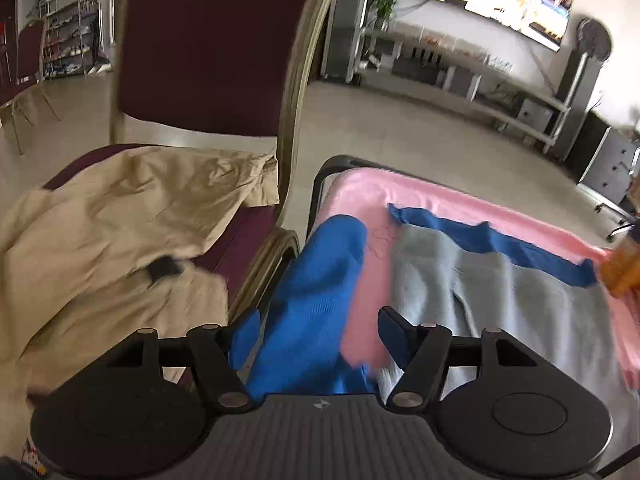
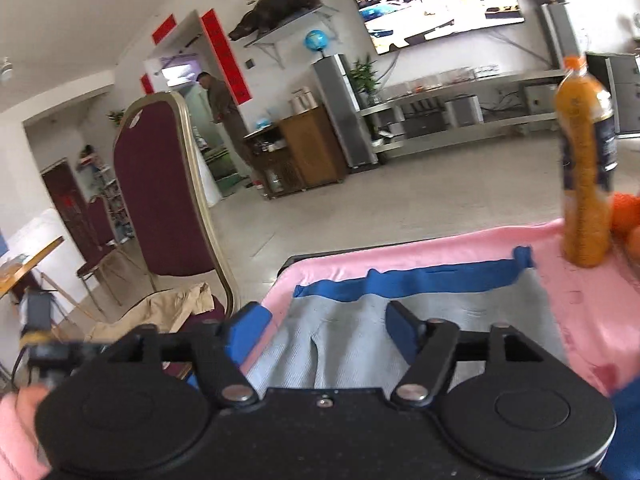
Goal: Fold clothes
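A grey knitted garment with a blue band along its far edge [image 1: 500,292] is seen spread flat on a pink cloth-covered table [image 1: 420,192]; in the right wrist view the same garment [image 2: 352,320] lies directly ahead of the claw. A loose blue knitted sleeve or fold [image 1: 316,300] is draped over the table's left edge, beside the grey piece. The left gripper [image 1: 316,332] is held with its jaws parted wide; the blue fabric is seen between the fingers, but whether it is touched cannot be told, and no pinch is evident. The right gripper [image 2: 320,328] is likewise parted wide above the grey knit, with nothing clasped. A crumpled beige garment [image 1: 112,232] is laid on the seat of a maroon upholstered chair with a gilt metal frame [image 1: 208,40], just left of the table. A tall bottle of orange drink [image 2: 586,168] stands upright at the table's far right corner
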The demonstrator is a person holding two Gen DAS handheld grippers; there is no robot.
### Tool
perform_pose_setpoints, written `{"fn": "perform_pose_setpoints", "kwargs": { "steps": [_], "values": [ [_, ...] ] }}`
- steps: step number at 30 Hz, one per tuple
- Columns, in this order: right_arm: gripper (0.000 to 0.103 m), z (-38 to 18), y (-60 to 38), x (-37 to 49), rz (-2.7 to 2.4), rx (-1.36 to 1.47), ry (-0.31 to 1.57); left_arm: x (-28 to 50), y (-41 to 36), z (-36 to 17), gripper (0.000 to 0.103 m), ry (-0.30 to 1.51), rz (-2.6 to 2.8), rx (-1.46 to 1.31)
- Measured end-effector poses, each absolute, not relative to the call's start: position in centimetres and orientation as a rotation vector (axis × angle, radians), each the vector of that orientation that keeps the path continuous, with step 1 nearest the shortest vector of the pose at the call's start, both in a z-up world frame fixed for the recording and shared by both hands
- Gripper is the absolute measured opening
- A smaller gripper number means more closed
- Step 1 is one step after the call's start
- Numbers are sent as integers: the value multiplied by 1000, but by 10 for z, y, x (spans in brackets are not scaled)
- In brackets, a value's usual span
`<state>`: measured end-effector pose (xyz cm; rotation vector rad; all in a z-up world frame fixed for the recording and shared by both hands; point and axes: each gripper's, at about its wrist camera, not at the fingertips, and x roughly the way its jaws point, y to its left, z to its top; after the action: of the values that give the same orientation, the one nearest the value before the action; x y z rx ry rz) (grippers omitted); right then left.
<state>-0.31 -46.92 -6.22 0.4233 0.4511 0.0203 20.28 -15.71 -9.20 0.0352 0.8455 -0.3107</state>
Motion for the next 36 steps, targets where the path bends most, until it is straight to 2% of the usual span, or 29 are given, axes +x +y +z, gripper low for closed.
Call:
{"fn": "perform_pose_setpoints", "kwargs": {
  "steps": [4,7,10,14,16,17,18,20,25,31,36],
  "values": [
    [70,-119,-499,11,-6,609,513,250,-209,-118,66,888,-283,152],
    [70,-144,-520,17,-23,785,613,281,-245,-136,72,875,-252,282],
    [77,-143,-528,12,-41,810,591,311,-265,-158,75,883,-223,387],
    [78,-141,-527,14,-20,813,596,345,-262,-180,75,987,-206,357],
    [78,-142,-522,16,-12,802,600,353,-257,-183,69,1010,-230,300],
    [79,-142,-519,18,-7,794,603,353,-254,-181,54,999,-250,272],
    [79,-141,-517,20,-5,782,610,350,-252,-177,28,982,-263,264],
    [79,-142,-515,20,-9,761,612,342,-249,-167,8,935,-275,271],
    [79,-138,-508,12,-28,736,574,303,-213,-105,3,725,-271,229],
    [79,-120,-496,-10,-23,850,498,237,-115,1,3,494,-312,3],
    [82,-101,-465,-25,39,971,423,210,-29,48,3,403,-249,-97]
  ]
}}
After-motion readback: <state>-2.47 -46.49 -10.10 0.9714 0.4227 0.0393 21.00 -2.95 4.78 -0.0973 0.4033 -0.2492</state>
